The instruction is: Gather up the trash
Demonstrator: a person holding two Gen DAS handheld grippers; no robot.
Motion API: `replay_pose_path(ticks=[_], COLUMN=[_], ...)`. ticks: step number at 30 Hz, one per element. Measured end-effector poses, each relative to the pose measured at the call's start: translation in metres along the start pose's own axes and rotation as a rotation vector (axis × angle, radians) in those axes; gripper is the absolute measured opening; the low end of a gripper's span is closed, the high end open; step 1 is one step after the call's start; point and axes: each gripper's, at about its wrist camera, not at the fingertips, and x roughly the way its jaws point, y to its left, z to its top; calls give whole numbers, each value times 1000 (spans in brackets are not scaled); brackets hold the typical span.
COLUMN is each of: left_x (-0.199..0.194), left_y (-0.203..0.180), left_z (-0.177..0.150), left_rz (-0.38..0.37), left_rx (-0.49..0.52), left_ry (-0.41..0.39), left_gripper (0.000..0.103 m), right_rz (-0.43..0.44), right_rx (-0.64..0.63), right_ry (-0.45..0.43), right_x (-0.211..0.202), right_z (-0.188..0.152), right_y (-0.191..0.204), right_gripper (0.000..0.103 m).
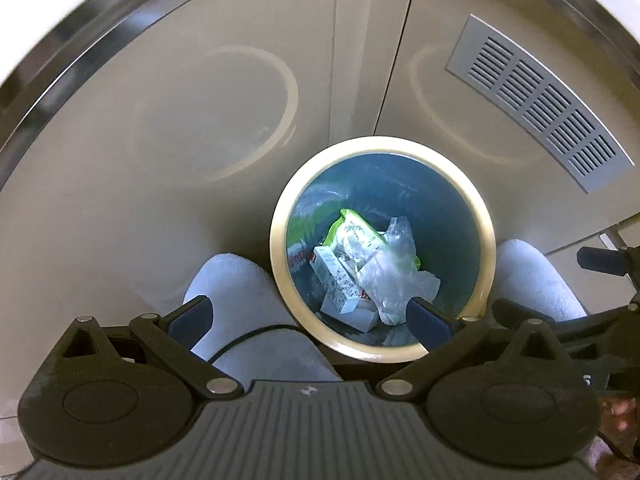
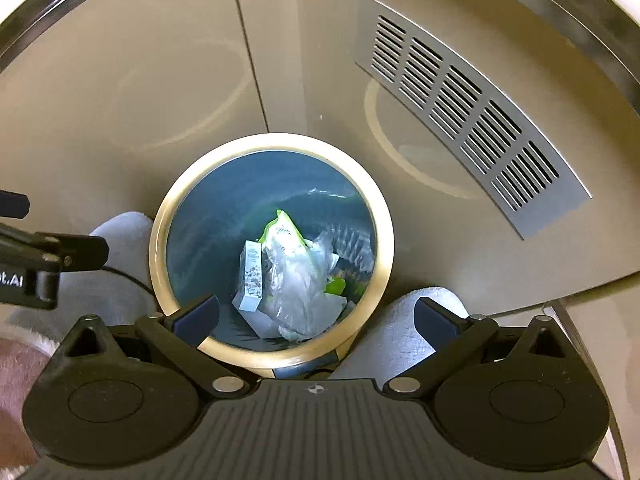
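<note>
Cream plastic forms the rim of the round bin point(image 1: 280, 220) on the floor point(image 1: 120, 140), directly below both of my tools. Its inner wall is dark teal. The trash lies at the bottom: a white carton point(image 1: 334, 280) with dark speckled print, a green-edged wrapper point(image 1: 356, 232), and a crumpled clear plastic bag point(image 1: 394, 268) resting over the wrapper and against the carton. A piece with red print point(image 1: 298, 260) shows at the bin's left wall in the left wrist view; I cannot tell what it is.

My left tool point(image 1: 310, 322) hangs above the bin's near edge, fingers spread wide and holding nothing. One finger sits over my left foot, the other over the bin's opening near the plastic bag. My right tool point(image 2: 316, 320) is likewise spread wide and empty, one finger over the bin's near rim, the other over my right foot.

My feet, in pale grey socks point(image 1: 224, 276), stand on either side of the bin, close against its outside. A thin black cable point(image 1: 240, 340) crosses my left foot.

The floor is glossy beige with tile joints, and it reflects the bin's rim as pale rings. A grey slotted vent grille point(image 2: 468, 112) is set into the floor beyond the bin, to its right and well apart from it.
</note>
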Motion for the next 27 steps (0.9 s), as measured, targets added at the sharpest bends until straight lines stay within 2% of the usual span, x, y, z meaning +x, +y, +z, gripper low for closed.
replay_pose_path(ticks=[27], left_x=[9], left_y=[-7], left_z=[-1], left_rz=[21], left_rx=[45], left_ry=[21], left_gripper=[103], right_rz=[28], right_rx=[28], right_ry=[34], right_x=[11], right_z=[-4], right_y=[2], right_gripper=[103])
